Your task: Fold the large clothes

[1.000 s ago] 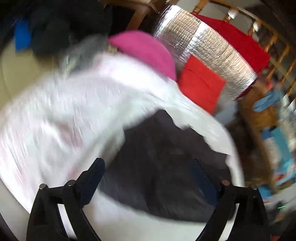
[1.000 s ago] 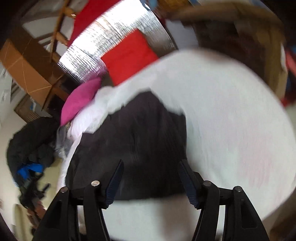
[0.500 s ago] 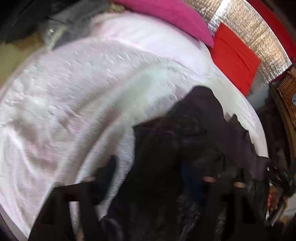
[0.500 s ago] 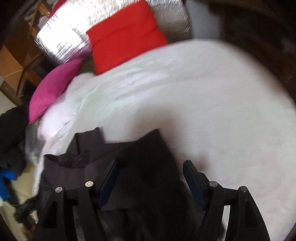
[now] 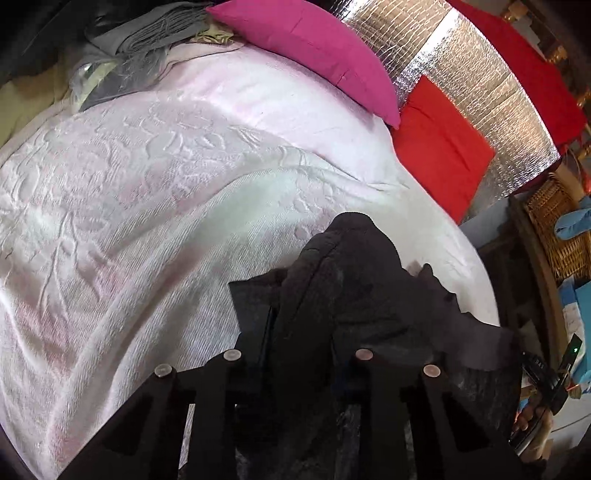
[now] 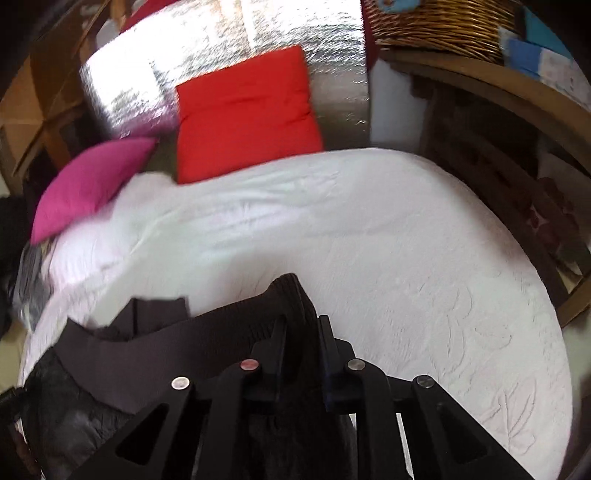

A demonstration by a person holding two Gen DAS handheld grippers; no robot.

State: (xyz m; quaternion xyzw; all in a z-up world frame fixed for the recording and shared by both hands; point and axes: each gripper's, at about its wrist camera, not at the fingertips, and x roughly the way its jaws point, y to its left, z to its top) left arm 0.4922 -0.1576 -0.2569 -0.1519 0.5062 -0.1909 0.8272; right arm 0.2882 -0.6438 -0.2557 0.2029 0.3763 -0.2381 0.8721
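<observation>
Pinching a bunched fold of the dark garment [image 6: 291,295] between the 2 fingers of the right gripper [image 6: 301,332], jaws drawn close on the ribbed cloth, with a peak of fabric rising just ahead of the tips. Clamping the same dark garment [image 5: 351,280] in the left gripper [image 5: 299,332], cloth heaped over and between the fingers so the tips are mostly hidden. Trailing off to the left of the right gripper and down below both tools, the rest of the garment hanging in loose folds. Spreading beneath and ahead of both grippers, the white embossed bedspread [image 5: 147,206]. Leaning well ahead, at the far end of the bed, a magenta pillow [image 5: 314,48] and a red cushion [image 6: 243,114] against a silver foil panel [image 5: 472,88]. Standing far ahead to the right of the right gripper, a wicker basket [image 6: 443,26].
</observation>
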